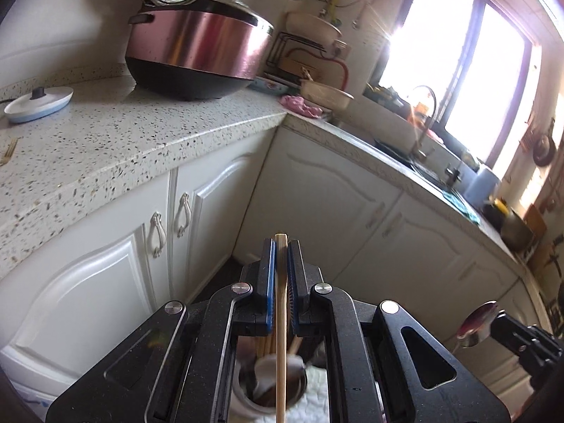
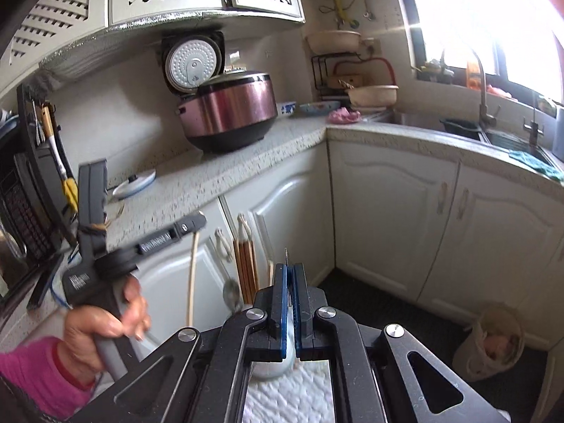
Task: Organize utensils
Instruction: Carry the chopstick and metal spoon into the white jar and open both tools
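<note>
In the left wrist view my left gripper (image 1: 281,246) is shut on a bamboo chopstick (image 1: 281,317) that hangs down over a metal utensil holder (image 1: 271,393) with several chopsticks and a white spoon inside. At the lower right a metal spoon (image 1: 476,324) sticks out of my right gripper. In the right wrist view my right gripper (image 2: 289,275) is shut on the metal spoon (image 2: 287,359), bowl toward the camera. To its left, the left gripper body (image 2: 105,264) holds the chopstick (image 2: 192,278), beside the chopsticks (image 2: 245,268) in the holder.
A pink rice cooker (image 1: 197,53) stands open on the speckled counter (image 1: 105,134), with a white and blue kettle base (image 1: 38,104) and a gold fork (image 1: 7,151). White cabinets run below. A sink and faucet (image 2: 483,81) lie right. A bin bag (image 2: 493,338) is on the floor. White quilted cloth (image 2: 296,391) lies underneath.
</note>
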The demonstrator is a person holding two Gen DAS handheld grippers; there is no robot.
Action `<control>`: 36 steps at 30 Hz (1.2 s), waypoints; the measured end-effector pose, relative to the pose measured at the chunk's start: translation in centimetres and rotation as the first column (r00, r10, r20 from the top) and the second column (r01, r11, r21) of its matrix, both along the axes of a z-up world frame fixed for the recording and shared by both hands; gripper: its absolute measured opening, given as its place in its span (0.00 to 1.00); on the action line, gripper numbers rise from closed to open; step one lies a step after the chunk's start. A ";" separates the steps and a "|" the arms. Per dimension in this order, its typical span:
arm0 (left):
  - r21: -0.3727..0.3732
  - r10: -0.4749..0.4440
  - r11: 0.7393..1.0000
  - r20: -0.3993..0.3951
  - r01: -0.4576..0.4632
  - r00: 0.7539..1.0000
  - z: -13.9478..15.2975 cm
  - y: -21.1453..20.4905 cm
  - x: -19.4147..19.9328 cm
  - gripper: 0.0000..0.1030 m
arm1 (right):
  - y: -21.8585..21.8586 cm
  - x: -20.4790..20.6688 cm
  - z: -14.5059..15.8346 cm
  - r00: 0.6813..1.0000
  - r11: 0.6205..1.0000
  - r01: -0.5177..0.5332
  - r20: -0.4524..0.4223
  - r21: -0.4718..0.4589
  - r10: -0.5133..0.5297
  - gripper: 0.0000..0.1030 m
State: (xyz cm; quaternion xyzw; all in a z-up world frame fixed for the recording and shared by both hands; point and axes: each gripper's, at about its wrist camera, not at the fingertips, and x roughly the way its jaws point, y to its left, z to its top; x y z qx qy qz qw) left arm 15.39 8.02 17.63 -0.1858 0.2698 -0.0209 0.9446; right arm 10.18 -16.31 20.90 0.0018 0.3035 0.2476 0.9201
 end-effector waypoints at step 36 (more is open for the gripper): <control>0.086 0.115 0.990 -0.013 -0.114 0.993 -8.1 0.1 -0.4 0.06 | 4.5 3.5 -10.7 0.985 0.995 -0.069 -0.165 -0.073 0.056 0.02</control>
